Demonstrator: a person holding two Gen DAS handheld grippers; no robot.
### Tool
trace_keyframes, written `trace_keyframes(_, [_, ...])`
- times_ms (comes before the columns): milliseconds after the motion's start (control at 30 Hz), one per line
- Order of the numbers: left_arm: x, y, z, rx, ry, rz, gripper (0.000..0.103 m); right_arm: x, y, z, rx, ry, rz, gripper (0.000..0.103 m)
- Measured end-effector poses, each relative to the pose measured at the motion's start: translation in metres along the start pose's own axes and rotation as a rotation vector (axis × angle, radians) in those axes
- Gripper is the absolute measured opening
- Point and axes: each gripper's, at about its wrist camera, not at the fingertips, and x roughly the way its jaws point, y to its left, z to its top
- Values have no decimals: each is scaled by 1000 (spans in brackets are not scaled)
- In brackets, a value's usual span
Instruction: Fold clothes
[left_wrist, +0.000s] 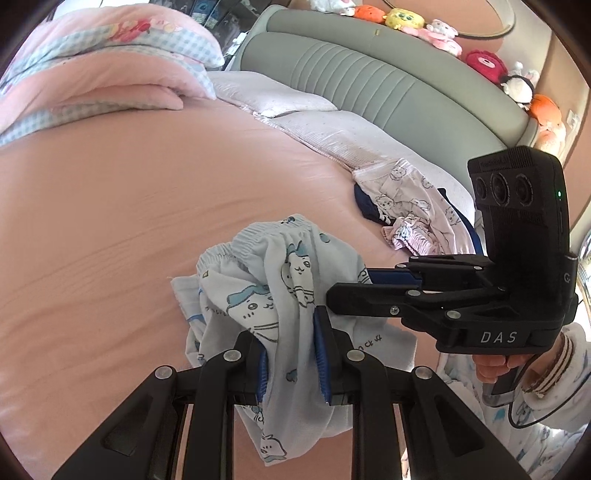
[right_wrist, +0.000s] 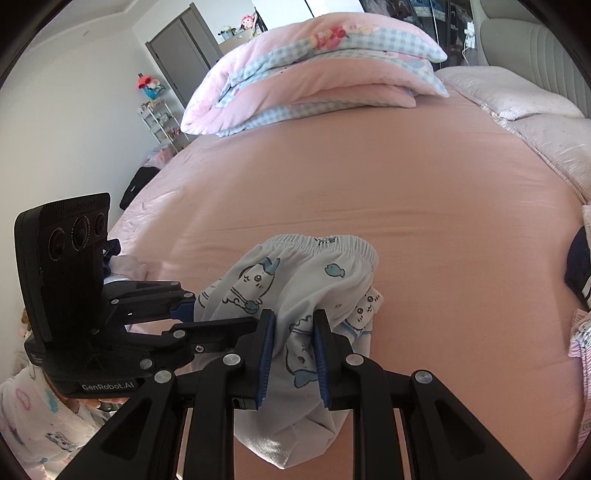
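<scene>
A pair of light blue children's pants (left_wrist: 273, 291) with cartoon animal prints and an elastic waistband hangs bunched above the pink bed sheet (left_wrist: 110, 206). My left gripper (left_wrist: 290, 354) is shut on a fold of this cloth between its blue pads. The right gripper (left_wrist: 364, 284) reaches in from the right and grips the same garment. In the right wrist view the pants (right_wrist: 306, 280) sit bunched between the pads of my right gripper (right_wrist: 293, 354), which is shut on them. There the left gripper (right_wrist: 192, 314) comes in from the left and holds the cloth's left edge.
A pile of other clothes (left_wrist: 413, 214), pink printed and dark blue, lies by the pillows (left_wrist: 332, 129). A folded pink and checked quilt (right_wrist: 314, 74) lies at the bed's far side. The grey headboard (left_wrist: 369, 77) carries plush toys (left_wrist: 480, 62). A person's printed sleeve (left_wrist: 554, 369) shows at right.
</scene>
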Motion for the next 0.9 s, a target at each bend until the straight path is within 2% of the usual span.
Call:
trace_keyframes(133, [3, 8, -5, -41, 22, -20, 19, 8, -3, -5, 1, 33, -18, 19])
trace_keyframes(300, [14, 6, -13, -11, 74, 16, 20, 19, -5, -14, -10, 75, -79, 19])
trace_keyframes(500, [23, 16, -19, -95, 112, 11, 22, 23, -16, -24, 58, 101, -78, 20])
trace_keyframes(533, [20, 16, -18, -112, 106, 18, 25, 20, -17, -24, 70, 96, -71, 20])
trace_keyframes(567, [16, 16, -17, -128, 100, 31, 38, 17, -18, -23, 83, 90, -63, 20])
trace_keyframes(600, [12, 16, -14, -143, 94, 59, 65, 13, -19, -21, 97, 82, -52, 20])
trace_keyframes(633, [7, 17, -12, -161, 89, 85, 80, 8, -20, -20, 109, 73, -44, 20])
trace_keyframes(667, [2, 19, -10, -187, 83, 107, 89, 4, -20, -18, 117, 65, -43, 21])
trace_keyframes(700, [-4, 21, -8, -213, 73, 121, 89, 0, -20, -17, 126, 57, -46, 24])
trace_keyframes(767, [-20, 28, -6, -278, 25, 99, 89, -8, -20, -14, 143, 40, -49, 37])
trace_keyframes(900, [-38, 40, -5, -381, -15, 102, 89, -24, -19, -11, 181, 9, -37, 39])
